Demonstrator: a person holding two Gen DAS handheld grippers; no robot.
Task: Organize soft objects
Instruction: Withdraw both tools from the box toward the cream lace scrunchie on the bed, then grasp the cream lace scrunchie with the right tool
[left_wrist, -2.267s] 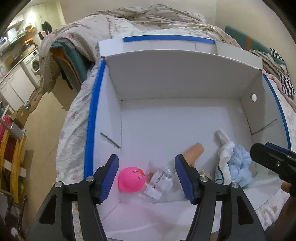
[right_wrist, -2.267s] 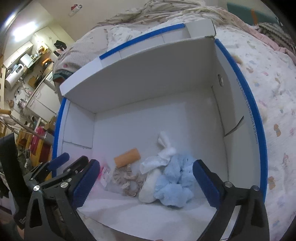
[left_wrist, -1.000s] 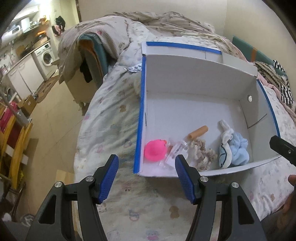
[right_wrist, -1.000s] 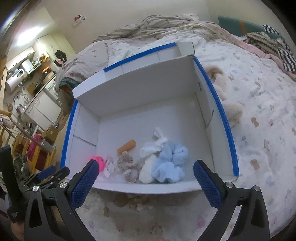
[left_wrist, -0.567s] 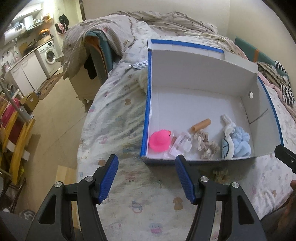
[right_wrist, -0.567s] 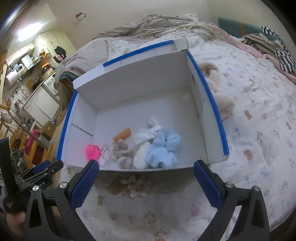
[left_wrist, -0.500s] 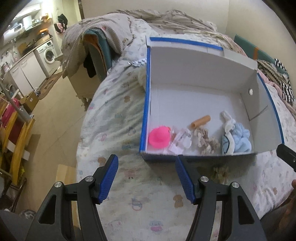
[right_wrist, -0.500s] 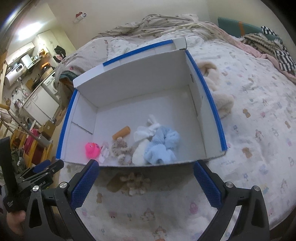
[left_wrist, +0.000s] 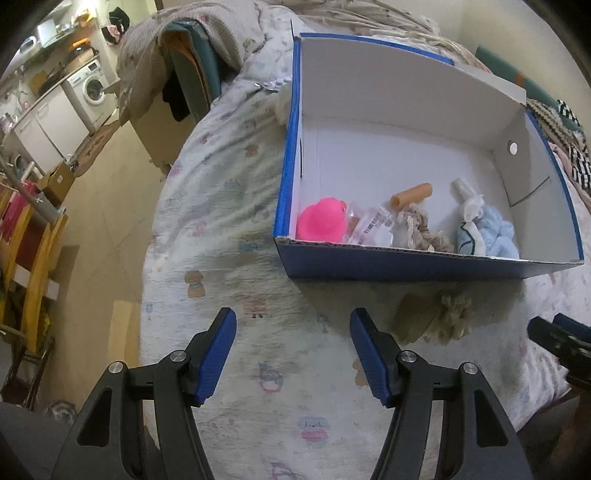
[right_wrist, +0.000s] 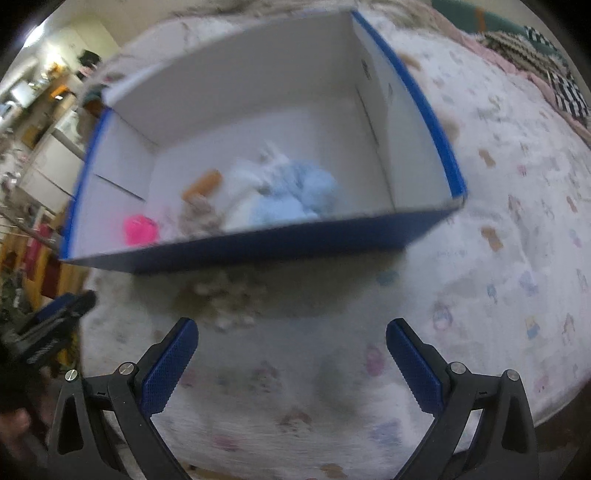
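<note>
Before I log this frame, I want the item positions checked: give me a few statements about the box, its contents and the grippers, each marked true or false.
1. The pink toy lies inside the blue box. True.
2. The beige scrunchie on the bedspread lies outside the box, in front of its near wall. True.
3. The left gripper is clamped on the light blue fluffy cloth. False: its jaws stand apart with nothing between them, and the cloth lies in the box.
4. The box is empty. False: it holds the toy, an orange tube, the cloth and more.
5. The right gripper holds nothing. True.
</note>
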